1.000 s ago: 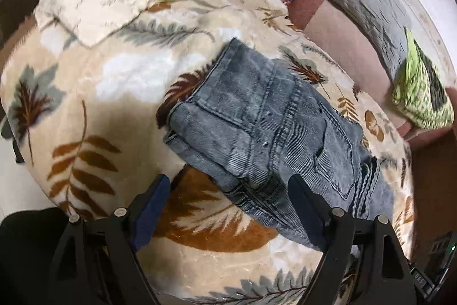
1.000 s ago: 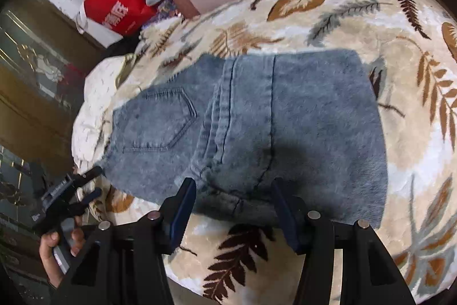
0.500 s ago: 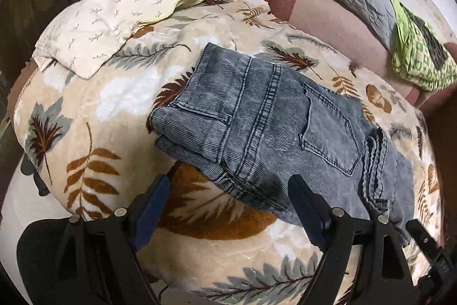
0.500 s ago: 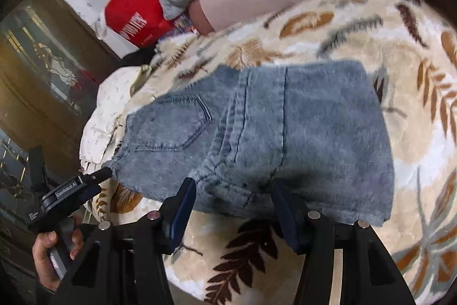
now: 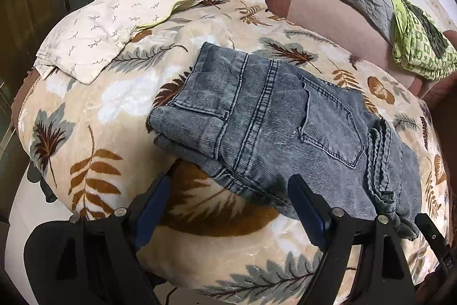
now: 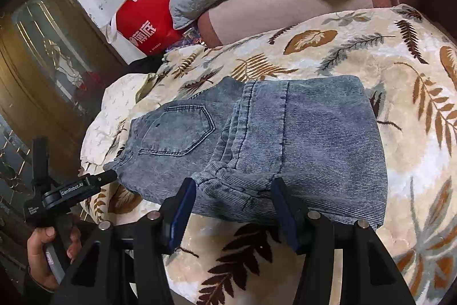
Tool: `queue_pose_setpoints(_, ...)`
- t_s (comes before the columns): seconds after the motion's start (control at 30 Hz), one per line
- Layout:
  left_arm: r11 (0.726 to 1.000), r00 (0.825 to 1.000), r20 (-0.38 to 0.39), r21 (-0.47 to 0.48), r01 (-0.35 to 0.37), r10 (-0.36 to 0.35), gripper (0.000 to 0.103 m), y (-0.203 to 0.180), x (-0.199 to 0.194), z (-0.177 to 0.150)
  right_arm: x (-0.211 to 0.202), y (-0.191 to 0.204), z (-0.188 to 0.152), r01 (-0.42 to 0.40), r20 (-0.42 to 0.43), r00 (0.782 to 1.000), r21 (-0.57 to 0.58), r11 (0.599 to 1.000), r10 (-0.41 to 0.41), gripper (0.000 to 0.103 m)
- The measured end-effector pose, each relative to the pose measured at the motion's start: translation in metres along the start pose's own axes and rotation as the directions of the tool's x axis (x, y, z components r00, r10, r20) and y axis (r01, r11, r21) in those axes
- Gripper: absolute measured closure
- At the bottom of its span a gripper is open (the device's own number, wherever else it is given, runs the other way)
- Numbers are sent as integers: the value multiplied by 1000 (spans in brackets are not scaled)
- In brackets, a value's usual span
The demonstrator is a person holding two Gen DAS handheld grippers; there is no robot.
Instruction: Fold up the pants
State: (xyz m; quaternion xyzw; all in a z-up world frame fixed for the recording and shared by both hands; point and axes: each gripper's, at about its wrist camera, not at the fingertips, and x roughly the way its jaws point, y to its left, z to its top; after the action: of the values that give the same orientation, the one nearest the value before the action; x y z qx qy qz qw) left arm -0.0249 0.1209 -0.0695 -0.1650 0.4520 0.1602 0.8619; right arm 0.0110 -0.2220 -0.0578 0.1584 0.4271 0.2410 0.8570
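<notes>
The pants [image 5: 274,127] lie folded into a compact stack on the leaf-print blanket [image 5: 94,116], so both the left gripper [image 5: 228,207] and right gripper [image 6: 232,210] hang empty, jaws parted, just short of the stack's near edge.

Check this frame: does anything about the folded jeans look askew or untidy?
Mostly neat. The jeans lie folded on the leaf blanket, but the layers are offset: a bunched seam ridge crosses the top, and the lower layers stick out at the near edge. Nothing is spilled or damaged.
</notes>
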Motion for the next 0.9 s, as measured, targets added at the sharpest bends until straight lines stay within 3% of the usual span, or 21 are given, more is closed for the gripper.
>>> queue_pose_setpoints(0.37, 999, 1000, -10, -43, 28, -29, 18, 16, 5, 0, 7, 10, -6, 18, -6, 1000, -38, 999, -19, 44)
queue_pose_setpoints(0.43, 995, 998, -19, -76, 59, -61, 18, 22, 7, 2, 8, 11, -5, 13, -8, 1000, -42, 999, -13, 44)
queue_pose_setpoints(0.5, 981, 990, -45, -149, 123, -131, 18, 33, 13, 3, 7, 12, -2, -7, -16, 1000, -33, 999, 6, 44)
queue_pose_setpoints(0.6, 921, 963, -72, -319, 226, -261, 18, 58, 27, 5, 7, 15, 5, -36, -28, 999, -27, 999, 35, 45)
queue_pose_setpoints(0.67, 894, 949, -82, -370, 255, -305, 18, 67, 35, 7, 8, 19, 10, -52, -33, 998, -26, 998, 51, 44)
queue_pose_setpoints(0.77, 883, 944, -78, -385, 268, -321, 18, 71, 40, 9, 12, 22, 11, -61, -44, 997, -19, 998, 60, 45)
queue_pose_setpoints(0.9, 893, 951, -85, -376, 247, -299, 18, 70, 45, 13, 19, 25, 7, -60, -68, 996, -24, 998, 59, 44)
